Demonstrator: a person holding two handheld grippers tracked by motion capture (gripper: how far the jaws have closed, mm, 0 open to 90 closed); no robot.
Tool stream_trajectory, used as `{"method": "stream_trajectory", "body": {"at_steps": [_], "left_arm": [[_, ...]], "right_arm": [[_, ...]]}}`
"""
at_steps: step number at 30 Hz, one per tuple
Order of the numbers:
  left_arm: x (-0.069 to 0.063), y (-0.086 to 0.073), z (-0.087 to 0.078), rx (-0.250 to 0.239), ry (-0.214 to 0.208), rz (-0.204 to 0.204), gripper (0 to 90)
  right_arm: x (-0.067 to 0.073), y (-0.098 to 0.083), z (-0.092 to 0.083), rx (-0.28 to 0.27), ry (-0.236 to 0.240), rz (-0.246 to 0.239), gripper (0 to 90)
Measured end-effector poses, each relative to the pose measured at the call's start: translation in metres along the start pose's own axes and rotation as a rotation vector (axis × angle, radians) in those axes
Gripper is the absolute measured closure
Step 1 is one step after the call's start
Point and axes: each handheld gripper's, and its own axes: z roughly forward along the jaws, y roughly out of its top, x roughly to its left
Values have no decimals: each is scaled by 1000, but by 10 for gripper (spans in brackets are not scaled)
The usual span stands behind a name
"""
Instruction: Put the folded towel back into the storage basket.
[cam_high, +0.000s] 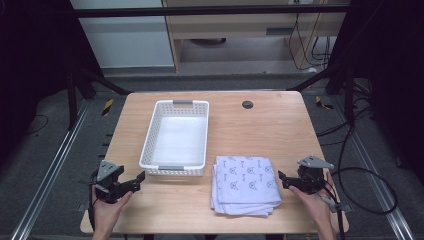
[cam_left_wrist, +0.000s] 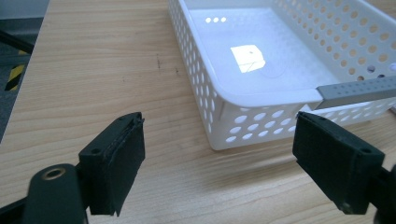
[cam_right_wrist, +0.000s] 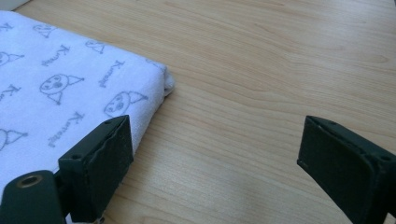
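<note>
both grippers rest low at the near edge, jaws apart, empty: right gripper (cam_high: 292, 181) just beside the folded cloth (cam_high: 246, 184), left gripper (cam_high: 131, 184) off the near-left corner of the empty white basket (cam_high: 150, 145) behind the cloth, likely poised to lift it.

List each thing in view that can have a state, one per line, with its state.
White perforated basket: empty, upright on the table.
Printed cloth: folded, lying flat on the table beside the basket, not gripped.
Left gripper: jaws open, holding nothing, near the basket's near corner.
Right gripper: jaws open, holding nothing, at the cloth's right edge.
</note>
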Motion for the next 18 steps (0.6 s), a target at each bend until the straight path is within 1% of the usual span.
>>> {"method": "stream_trajectory", "body": {"at_steps": [3, 7, 9, 12, 14, 16, 18], "left_arm": [[-3, 1, -1, -6, -8, -1, 162], [-12, 2, -3, -15, -9, 25, 169], [-15, 3, -4, -21, -12, 29, 184], [-19, 4, -4, -19, -13, 37, 187], [-23, 4, -4, -29, -14, 41, 187], [-26, 5, -5, -33, -16, 45, 187], [-28, 5, -6, -35, -20, 47, 186]], "right_arm": [[1, 0, 0, -1, 2, -9, 103], [1, 0, -1, -8, 18, -4, 118], [2, 0, -1, -12, 29, -9, 129], [4, 1, -2, -12, 38, -1, 132], [6, 3, -3, -22, 46, -13, 135], [8, 4, -3, -25, 50, -11, 136], [10, 5, -5, -33, 58, -20, 137]]}}
